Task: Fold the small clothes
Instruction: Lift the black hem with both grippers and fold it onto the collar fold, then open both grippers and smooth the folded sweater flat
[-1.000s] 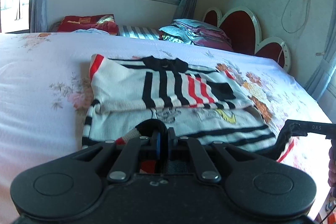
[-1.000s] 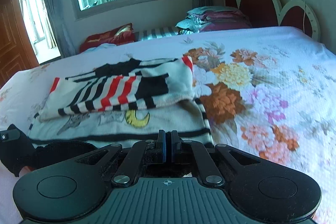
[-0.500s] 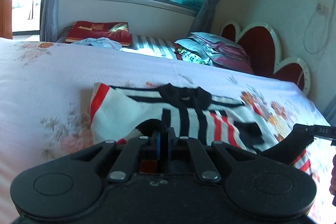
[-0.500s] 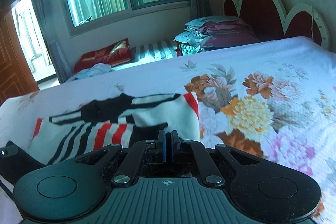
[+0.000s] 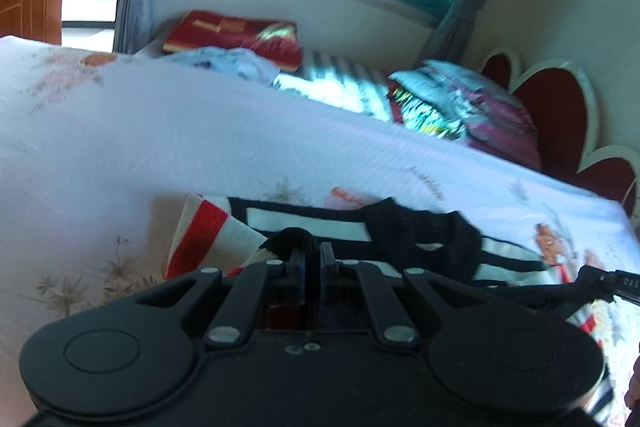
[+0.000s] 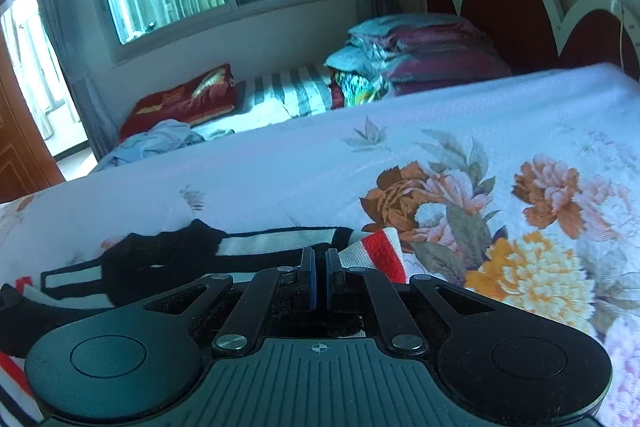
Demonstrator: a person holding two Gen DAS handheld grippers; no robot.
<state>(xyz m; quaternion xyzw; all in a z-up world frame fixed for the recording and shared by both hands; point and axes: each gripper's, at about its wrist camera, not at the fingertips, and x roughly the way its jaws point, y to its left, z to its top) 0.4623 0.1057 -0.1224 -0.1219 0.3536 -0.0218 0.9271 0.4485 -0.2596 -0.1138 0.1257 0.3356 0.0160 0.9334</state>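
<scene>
Knitted and soft, the striped sweater (image 5: 280, 227) lies spread on the flowered bedsheet (image 5: 120, 147), and we judge it light, limp and a little stretchy, so it will sag and drape wherever we do not support it. On the left, our left gripper (image 5: 310, 259) has its jaws pinched together on a black edge of the knit, near the red-and-white cuff (image 5: 208, 227). Across the garment, our right gripper (image 6: 319, 269) is likewise clamped tight; its tips sit at the sweater's hem by the red band (image 6: 380, 247), though we cannot see for certain that cloth is caught between them. We reckon ribbed edges and corners give the surest hold, since the yarn grips well and will not slip, and both corners should travel level so the fold lands square.
</scene>
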